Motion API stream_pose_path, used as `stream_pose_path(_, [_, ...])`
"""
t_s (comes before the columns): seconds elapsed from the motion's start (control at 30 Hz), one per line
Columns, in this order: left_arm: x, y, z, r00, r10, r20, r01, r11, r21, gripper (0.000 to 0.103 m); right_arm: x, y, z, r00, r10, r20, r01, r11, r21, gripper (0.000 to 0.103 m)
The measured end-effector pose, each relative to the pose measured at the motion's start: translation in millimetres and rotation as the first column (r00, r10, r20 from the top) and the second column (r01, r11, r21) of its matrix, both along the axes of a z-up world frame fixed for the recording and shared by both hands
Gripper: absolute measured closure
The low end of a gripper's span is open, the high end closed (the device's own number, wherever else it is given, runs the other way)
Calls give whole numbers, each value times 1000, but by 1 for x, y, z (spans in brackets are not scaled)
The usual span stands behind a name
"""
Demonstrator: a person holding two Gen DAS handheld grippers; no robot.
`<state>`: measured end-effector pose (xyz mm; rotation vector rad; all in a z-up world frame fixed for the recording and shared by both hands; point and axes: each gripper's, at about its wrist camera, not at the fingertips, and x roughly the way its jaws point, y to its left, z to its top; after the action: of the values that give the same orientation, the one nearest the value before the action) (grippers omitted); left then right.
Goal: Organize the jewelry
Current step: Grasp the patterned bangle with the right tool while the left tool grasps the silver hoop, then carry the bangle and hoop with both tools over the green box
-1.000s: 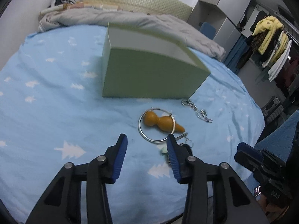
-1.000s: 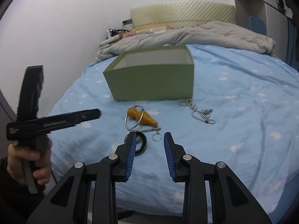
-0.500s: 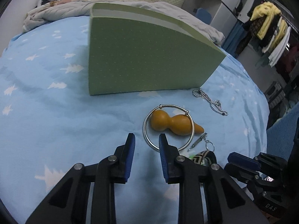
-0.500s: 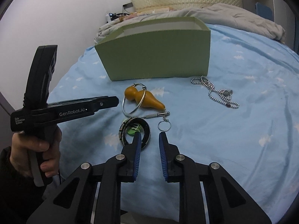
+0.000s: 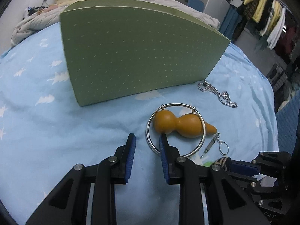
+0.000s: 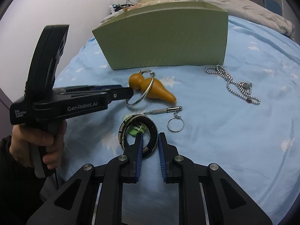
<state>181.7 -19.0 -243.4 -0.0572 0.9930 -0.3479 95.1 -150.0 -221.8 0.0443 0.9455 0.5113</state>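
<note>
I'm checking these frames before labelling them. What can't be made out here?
- Inside of the green box: both views, hidden by its near wall.
- Green item inside the woven bangle: right wrist view, partly covered by the right gripper.
- Silver bangle: near rim behind a left gripper finger.

Polished metal bangle (image 5: 175, 129); glossy smooth ochre gourd (image 5: 180, 124); shiny beaded steel chain (image 6: 232, 83); matt green paper-covered box (image 5: 138, 56); soft blue cotton bedsheet (image 5: 37, 121); woven fabric bracelet (image 6: 138, 135).
</note>
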Motion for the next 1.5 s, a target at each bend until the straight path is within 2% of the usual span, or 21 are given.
stream_pose_path(0.2, [7, -13, -2, 998, -55, 13, 54, 997, 56, 82, 2, 1, -1, 1000, 5, -6, -5, 1000, -16, 93])
stream_pose_path(0.37, [12, -20, -5, 998, -60, 15, 58, 995, 81, 98, 3, 0, 1, 1000, -3, -6, 3, 1000, -10, 96])
stream_pose_path(0.47, [11, -18, -3, 999, -23, 27, 21, 997, 67, 102, 1, -1, 4, 1000, -14, 7, 15, 1000, -16, 97])
stream_pose_path(0.87, [-24, 11, 21, 991, 119, 56, -120, 993, 15, 102, -15, -19, 29, 993, -74, 91, 77, 996, -32, 97])
stream_pose_path(1.33, [-87, 39, 63, 976, 197, 88, -197, 980, -8, 102, -49, -33, 59, 975, -150, 163, 158, 987, -41, 97])
stream_pose_path(1.5, [-92, 44, 88, 971, 204, 128, -203, 979, -22, 102, -50, -36, 84, 965, -158, 208, 167, 986, -25, 97])
